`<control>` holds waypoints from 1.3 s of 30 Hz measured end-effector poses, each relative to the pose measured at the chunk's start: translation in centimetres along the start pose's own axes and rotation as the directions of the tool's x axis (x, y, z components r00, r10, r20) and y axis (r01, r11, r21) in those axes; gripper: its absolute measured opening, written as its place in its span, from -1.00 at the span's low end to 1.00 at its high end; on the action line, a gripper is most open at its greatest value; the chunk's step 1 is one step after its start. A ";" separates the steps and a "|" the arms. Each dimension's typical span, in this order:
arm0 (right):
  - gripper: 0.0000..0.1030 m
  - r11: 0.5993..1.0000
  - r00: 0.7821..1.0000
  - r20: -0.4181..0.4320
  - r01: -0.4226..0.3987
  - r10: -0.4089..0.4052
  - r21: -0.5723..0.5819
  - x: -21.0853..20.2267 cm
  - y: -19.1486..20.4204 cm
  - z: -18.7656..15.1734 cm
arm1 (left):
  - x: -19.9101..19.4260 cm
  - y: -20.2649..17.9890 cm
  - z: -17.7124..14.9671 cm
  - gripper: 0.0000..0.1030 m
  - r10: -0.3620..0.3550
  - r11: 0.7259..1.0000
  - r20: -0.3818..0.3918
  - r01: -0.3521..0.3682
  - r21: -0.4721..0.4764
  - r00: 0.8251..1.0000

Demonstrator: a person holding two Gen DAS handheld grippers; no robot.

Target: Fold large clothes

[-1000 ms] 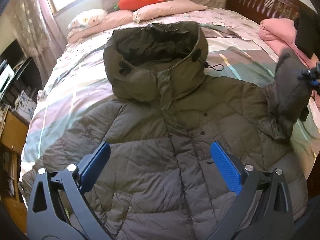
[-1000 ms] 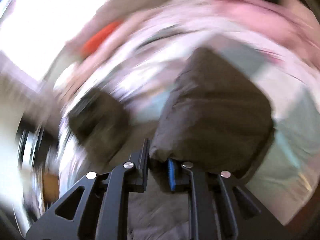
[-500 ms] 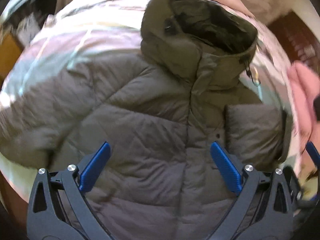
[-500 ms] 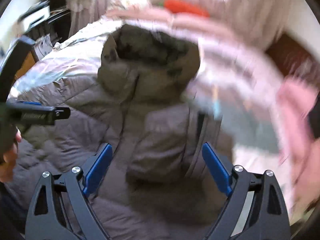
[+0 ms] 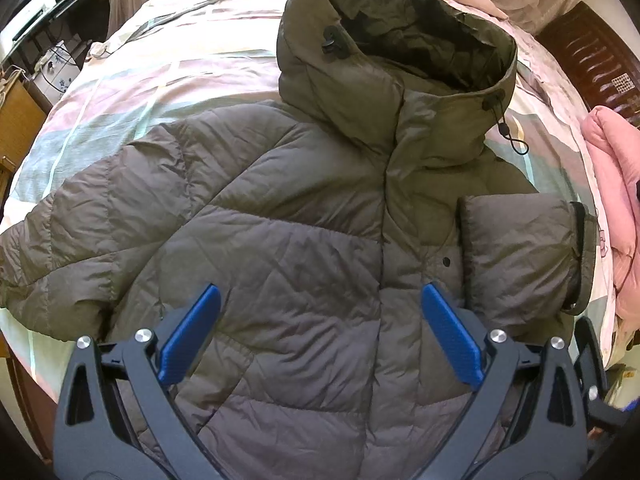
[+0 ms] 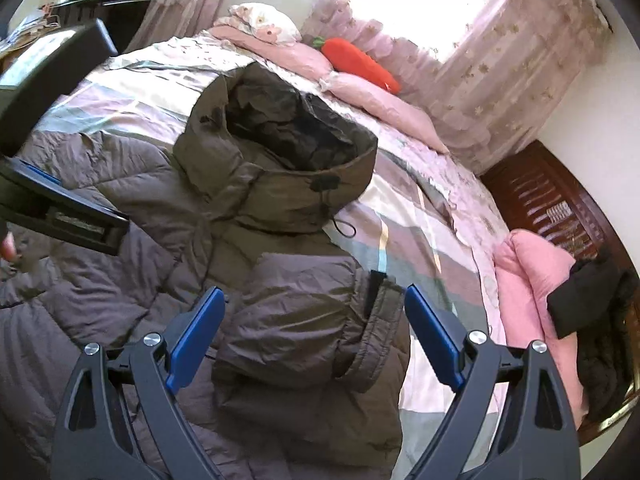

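Note:
A large olive-grey hooded puffer jacket (image 5: 304,240) lies front-up on the bed, hood (image 5: 400,40) toward the pillows. Its right-hand sleeve (image 5: 520,256) is folded in over the chest; it also shows in the right wrist view (image 6: 304,320). The other sleeve (image 5: 80,232) stretches out to the left. My left gripper (image 5: 320,336) is open and empty, hovering over the jacket's lower front. My right gripper (image 6: 312,340) is open and empty, just above the folded sleeve. The left gripper's body (image 6: 60,208) shows at the left edge of the right wrist view.
The bed has a striped pastel cover (image 6: 400,216). Pink pillows (image 6: 380,104) and a red carrot plush (image 6: 360,64) lie at the head. A pink folded quilt (image 6: 532,280) and dark clothes (image 6: 592,300) sit at the right. A wooden footboard (image 6: 552,208) and side furniture (image 5: 24,92) border the bed.
My right gripper held the right-hand sleeve up, laid it over the jacket's chest and opened. My left gripper shifted its view left over the jacket and stayed open.

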State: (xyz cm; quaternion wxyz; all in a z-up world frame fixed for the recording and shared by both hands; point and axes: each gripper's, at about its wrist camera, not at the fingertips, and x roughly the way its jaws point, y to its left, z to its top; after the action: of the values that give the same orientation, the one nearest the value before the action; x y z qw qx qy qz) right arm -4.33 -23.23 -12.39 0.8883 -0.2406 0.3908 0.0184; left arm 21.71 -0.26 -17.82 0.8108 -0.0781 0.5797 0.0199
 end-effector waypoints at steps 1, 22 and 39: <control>0.86 0.999 0.999 -0.030 -0.024 0.025 0.033 1.9 -0.4 0.2 | 0.0 0.0 0.0 0.96 0.001 1.000 0.000 -0.001 0.001 1.000; -0.65 0.334 0.553 0.169 -0.690 0.816 0.642 12.3 -6.9 -0.4 | 0.1 0.2 -0.1 0.96 0.041 0.999 0.002 -0.041 0.035 0.999; 0.94 0.542 0.820 -0.133 -0.237 0.557 0.807 15.0 -10.0 -1.2 | 6.1 -2.5 -0.7 0.96 -0.034 0.999 -0.250 0.038 0.009 0.968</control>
State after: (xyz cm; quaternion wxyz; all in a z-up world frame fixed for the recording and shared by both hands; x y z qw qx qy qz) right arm 7.53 -34.93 -19.50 0.7831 0.2530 0.5680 0.0117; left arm 23.34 -3.21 -23.53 0.7320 -0.0849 0.6759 -0.0089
